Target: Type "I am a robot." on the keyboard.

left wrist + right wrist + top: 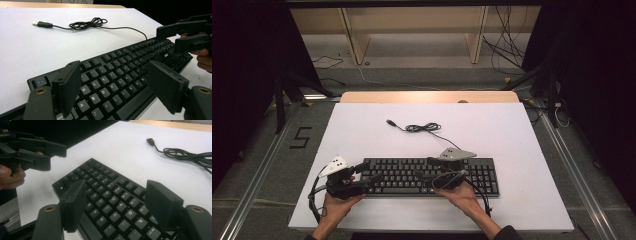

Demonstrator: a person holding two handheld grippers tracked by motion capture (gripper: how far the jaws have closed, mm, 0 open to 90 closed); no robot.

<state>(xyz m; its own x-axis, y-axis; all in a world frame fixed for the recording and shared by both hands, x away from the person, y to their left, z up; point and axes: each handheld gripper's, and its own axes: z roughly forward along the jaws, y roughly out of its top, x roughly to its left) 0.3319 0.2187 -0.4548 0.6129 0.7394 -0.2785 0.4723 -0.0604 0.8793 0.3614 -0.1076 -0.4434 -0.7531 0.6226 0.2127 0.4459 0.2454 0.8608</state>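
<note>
A black keyboard lies flat near the front edge of a white table, its long side running left to right in the high view. Its thin cable leads off the back edge to a loose coil farther up the table and ends in a plug lying on the bare surface, well apart from the keyboard.

The left gripper sits at the keyboard's left end, held in the person's left hand. In the left gripper view its jaws stand spread, one on each side of the letter rows, with the keys open to sight between them — nothing is pinched. Whether the jaw tips touch the keys cannot be told.

The right gripper is over the middle of the keyboard, held in the right hand, pointing left toward the other gripper. Its jaws are also spread wide with only keys showing in the gap — no grip on anything. Both grippers hang above the key rows and face each other, near but apart.
</note>
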